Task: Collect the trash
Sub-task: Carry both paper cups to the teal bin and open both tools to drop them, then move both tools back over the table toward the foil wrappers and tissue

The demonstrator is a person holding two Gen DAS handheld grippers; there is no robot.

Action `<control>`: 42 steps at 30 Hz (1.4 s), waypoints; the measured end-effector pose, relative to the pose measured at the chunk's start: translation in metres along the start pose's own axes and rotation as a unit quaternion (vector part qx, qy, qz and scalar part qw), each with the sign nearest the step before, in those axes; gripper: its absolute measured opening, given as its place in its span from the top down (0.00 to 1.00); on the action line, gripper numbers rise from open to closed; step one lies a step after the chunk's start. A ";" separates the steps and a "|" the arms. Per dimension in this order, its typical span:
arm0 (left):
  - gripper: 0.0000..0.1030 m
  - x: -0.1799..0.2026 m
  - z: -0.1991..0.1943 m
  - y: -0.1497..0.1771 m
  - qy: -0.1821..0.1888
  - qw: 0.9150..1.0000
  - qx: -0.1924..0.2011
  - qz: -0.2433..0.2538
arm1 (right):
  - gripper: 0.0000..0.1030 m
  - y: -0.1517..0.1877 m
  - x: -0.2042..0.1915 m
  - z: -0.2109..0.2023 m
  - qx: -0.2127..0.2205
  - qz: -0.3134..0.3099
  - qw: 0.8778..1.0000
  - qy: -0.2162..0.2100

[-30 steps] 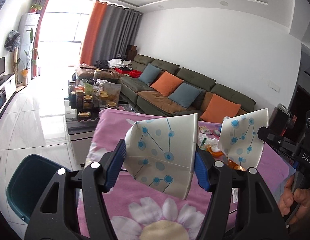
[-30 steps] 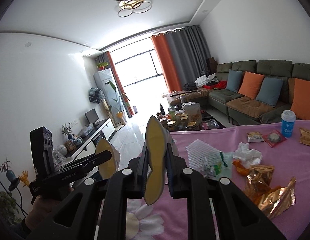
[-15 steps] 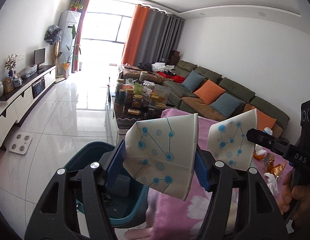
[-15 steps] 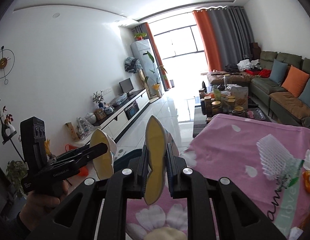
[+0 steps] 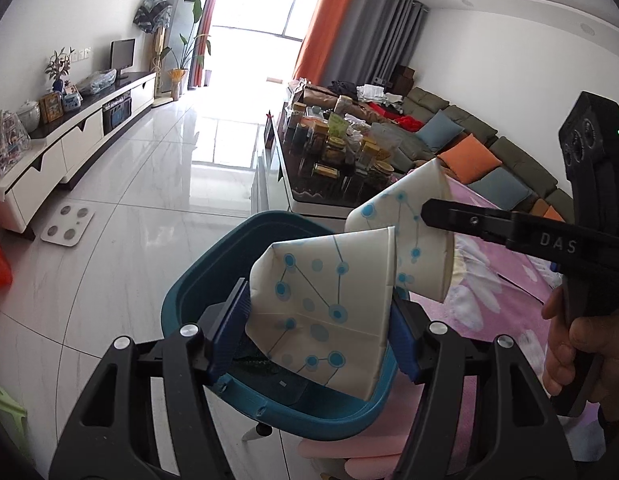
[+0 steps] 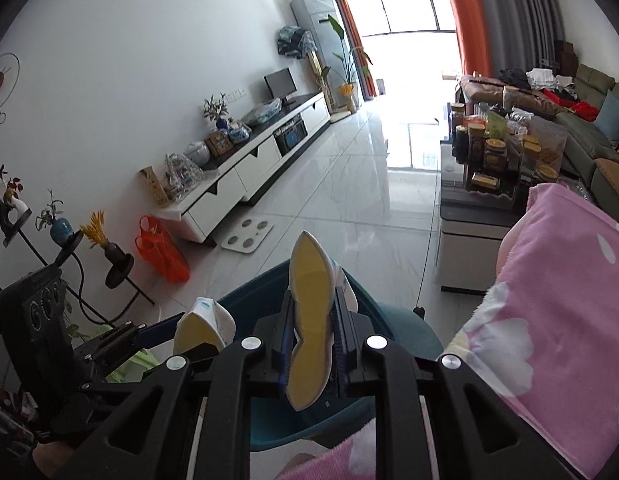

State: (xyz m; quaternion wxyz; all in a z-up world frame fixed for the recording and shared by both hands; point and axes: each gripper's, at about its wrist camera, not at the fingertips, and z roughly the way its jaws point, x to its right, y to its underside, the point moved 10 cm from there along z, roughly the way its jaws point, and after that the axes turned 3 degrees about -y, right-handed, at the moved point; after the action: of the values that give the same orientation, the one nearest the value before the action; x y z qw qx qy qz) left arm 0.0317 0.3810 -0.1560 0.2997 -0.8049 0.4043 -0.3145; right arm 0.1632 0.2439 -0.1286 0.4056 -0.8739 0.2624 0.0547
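We see the left gripper [image 5: 319, 334] clamping a flattened paper cup [image 5: 325, 312] with blue dot pattern between its blue pads [image 5: 229, 330], above a teal bin [image 5: 245, 388]. The right gripper [image 5: 433, 216] pinches a second paper cup [image 5: 413, 236] just beside, over the pink floral tablecloth [image 5: 505, 292].

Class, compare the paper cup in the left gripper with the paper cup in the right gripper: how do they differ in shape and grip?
The left gripper's cup keeps much of its body, creased, between wide jaws; the right gripper's cup is squashed nearly flat between narrow jaws. In the left wrist view the left cup appears lower and nearer. Both are white with blue dot-and-line print, above the teal bin.
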 end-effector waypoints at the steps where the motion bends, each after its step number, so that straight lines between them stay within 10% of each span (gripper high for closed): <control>1: 0.38 -0.001 0.008 0.000 -0.003 1.000 -0.004 -0.002 | 0.82 0.003 0.001 0.008 -0.009 0.000 1.000 0.002; 21: 0.15 0.015 0.033 -0.021 -0.033 0.999 0.023 0.004 | 0.52 0.001 0.011 0.019 -0.013 0.023 1.000 0.001; 31: 0.06 0.065 -0.033 -0.062 -0.019 0.994 0.103 0.012 | 0.18 -0.010 0.021 -0.059 0.078 0.004 0.996 0.033; 42: 0.06 0.178 -0.075 -0.081 0.049 0.986 0.151 0.056 | 0.07 0.014 0.069 -0.172 0.173 0.009 0.977 0.125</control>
State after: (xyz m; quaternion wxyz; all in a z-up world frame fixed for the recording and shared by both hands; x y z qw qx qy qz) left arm 0.0978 0.2547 -0.0031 0.4150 -0.7098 0.4107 -0.3941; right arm 0.1946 0.0809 -0.0451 0.5141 -0.7882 0.3239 -0.0975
